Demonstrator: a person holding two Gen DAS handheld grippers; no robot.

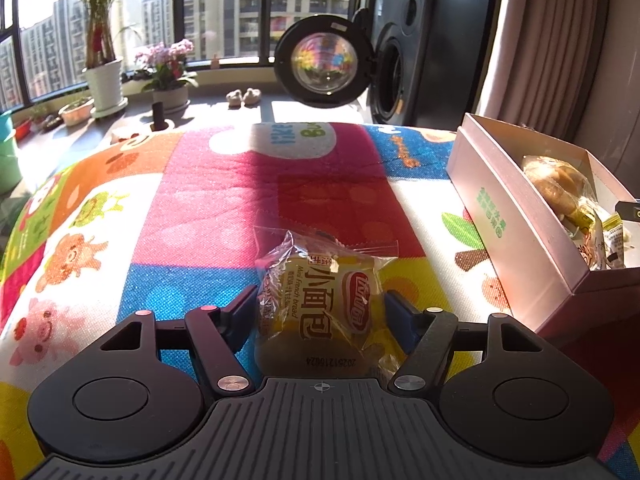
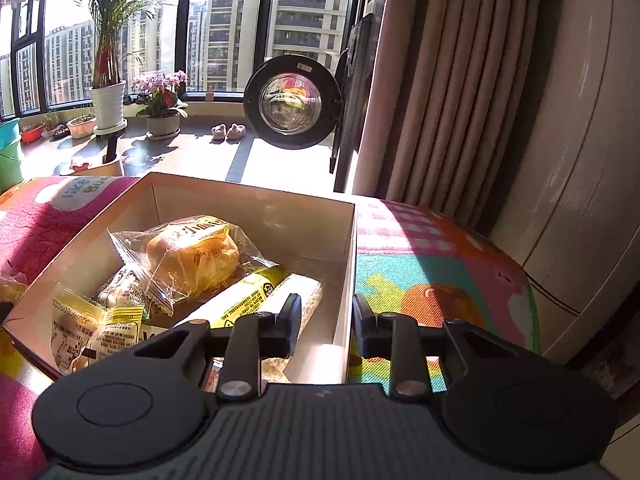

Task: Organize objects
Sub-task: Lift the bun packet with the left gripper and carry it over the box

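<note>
In the left wrist view a yellow mini bread packet [image 1: 320, 304] in clear wrap sits between the fingers of my left gripper [image 1: 320, 308], which is shut on its sides above the colourful cartoon mat [image 1: 160, 216]. The pink cardboard box [image 1: 500, 216] stands to the right, with wrapped bread inside. In the right wrist view my right gripper [image 2: 326, 320] straddles the right wall of the box [image 2: 348, 280]. One finger is inside and one outside, with a gap left between them. The box holds a bread packet [image 2: 192, 260], a yellow stick packet [image 2: 244, 300] and small yellow sachets [image 2: 96, 328].
Beyond the mat's far edge are a washing machine with its round door [image 1: 324, 64] swung open, potted plants [image 1: 104, 80], a flower pot [image 2: 164, 116] and slippers [image 1: 244, 96] on the sunlit floor. A curtain [image 2: 460, 100] hangs to the right of the box.
</note>
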